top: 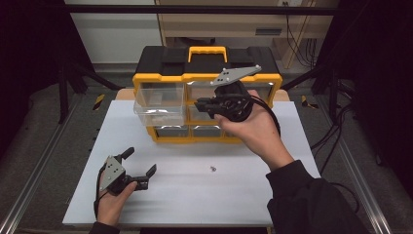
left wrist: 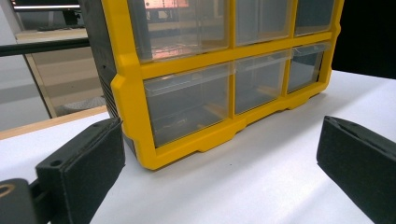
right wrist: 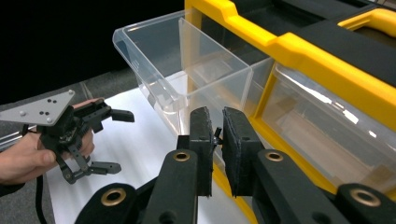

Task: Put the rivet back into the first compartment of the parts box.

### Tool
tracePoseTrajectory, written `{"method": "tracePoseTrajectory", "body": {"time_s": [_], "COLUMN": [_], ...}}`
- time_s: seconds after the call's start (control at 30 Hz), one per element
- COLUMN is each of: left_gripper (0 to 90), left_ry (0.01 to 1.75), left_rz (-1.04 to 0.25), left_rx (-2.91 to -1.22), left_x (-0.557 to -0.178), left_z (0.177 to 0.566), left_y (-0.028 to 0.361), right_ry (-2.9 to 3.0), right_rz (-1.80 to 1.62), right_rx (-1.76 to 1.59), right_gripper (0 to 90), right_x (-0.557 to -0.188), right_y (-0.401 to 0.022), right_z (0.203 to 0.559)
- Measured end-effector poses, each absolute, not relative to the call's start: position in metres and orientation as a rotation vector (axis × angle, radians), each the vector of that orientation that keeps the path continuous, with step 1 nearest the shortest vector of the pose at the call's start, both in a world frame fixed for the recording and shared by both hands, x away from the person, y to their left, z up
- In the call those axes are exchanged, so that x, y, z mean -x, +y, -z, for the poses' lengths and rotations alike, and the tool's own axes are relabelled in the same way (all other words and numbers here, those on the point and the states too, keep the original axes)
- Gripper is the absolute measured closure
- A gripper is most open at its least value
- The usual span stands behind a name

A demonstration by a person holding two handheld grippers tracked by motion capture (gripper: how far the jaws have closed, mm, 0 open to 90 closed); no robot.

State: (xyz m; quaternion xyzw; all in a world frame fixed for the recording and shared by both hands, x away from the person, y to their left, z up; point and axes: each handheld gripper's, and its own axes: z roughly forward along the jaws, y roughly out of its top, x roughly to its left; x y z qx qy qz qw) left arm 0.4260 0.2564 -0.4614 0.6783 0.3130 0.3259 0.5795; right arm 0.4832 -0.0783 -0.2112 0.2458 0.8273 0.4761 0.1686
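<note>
A yellow and black drawer organizer (top: 207, 77) stands at the back of the white board. Its top-left clear drawer (top: 159, 111) is pulled out and empty (right wrist: 187, 70). My right gripper (top: 198, 104) hovers just right of that drawer, in front of the organizer's upper row. Its jaws (right wrist: 217, 128) are shut on a tiny dark screw-like piece (right wrist: 216, 136) pinched between the pads. My left gripper (top: 141, 161) rests low at the front left of the board, open and holding nothing; it faces the organizer's lower drawers (left wrist: 187, 105). Another small screw (top: 213, 169) lies on the board.
The white board (top: 195, 195) lies on a table with metal rails at both sides. The organizer's yellow handle (top: 208, 49) sits on its black lid. Cables hang at the far right. In the right gripper view the left gripper (right wrist: 119, 141) stands open over the board.
</note>
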Motion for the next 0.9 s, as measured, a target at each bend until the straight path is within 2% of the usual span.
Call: {"method": "tracePoseTrajectory", "body": {"time_s": [0.9], "left_gripper": [0.9], "left_ry": [0.738], "left_rz": [-0.746], "left_rx": [-1.561], "left_x": [-0.427], "left_z": [0.461], "left_y": [0.259], "right_ry": [2.35], "right_rz": [-1.352], "right_rx": [-0.688], "right_gripper": [82.0], "right_x": [-0.495], "right_y": [-0.062], "right_z": [0.194]}}
